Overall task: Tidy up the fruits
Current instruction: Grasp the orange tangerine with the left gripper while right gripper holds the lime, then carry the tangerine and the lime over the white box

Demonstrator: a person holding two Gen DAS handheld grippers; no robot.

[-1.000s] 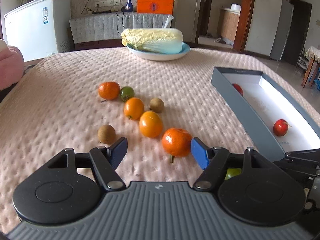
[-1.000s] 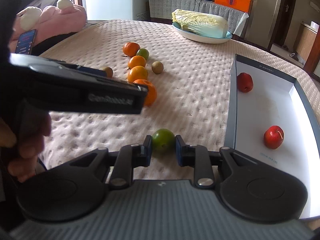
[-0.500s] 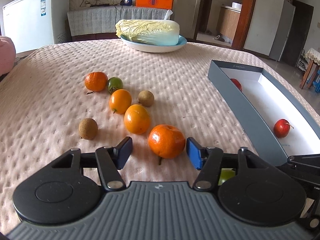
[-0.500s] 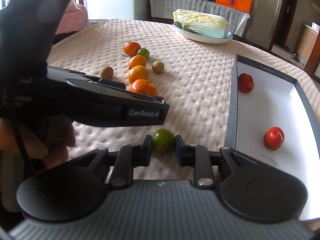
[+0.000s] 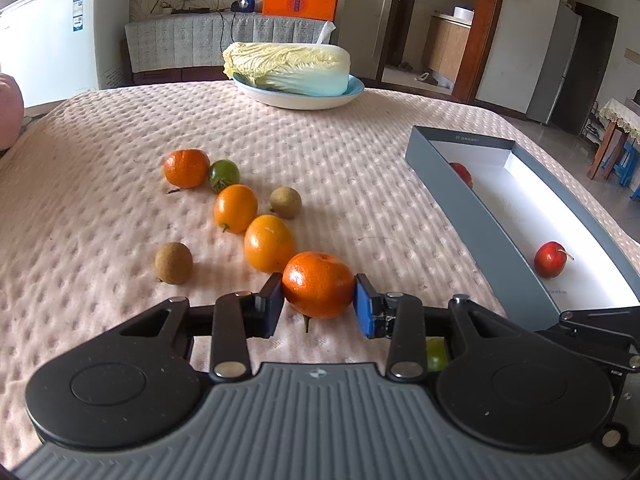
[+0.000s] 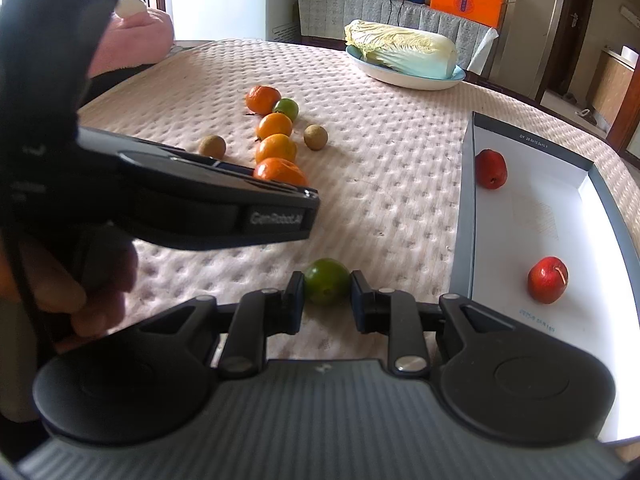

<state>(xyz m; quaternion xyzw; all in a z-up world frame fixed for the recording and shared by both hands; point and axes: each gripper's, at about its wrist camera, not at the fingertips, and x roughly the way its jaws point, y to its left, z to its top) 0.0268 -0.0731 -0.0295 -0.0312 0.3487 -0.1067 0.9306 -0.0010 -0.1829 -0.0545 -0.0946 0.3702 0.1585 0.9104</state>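
Pink dimpled quilted tablecloth (image 5: 360,168) with grey-walled white-lined box (image 5: 472,216) at right edge; left gripper (image 5: 319,305) clamps orange mandarin (image 5: 319,284), right gripper (image 6: 327,298) clamps green round fruit (image 6: 326,281).

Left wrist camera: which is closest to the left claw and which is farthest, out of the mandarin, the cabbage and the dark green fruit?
From the left claw:
1. Mandarin, right between the claw's fingers.
2. Dark green fruit, mid-table, up and to the left, beside another mandarin.
3. Cabbage, on the plate at the far edge.

Right claw (image 6: 326,299) pinching green fruit (image 6: 326,281).
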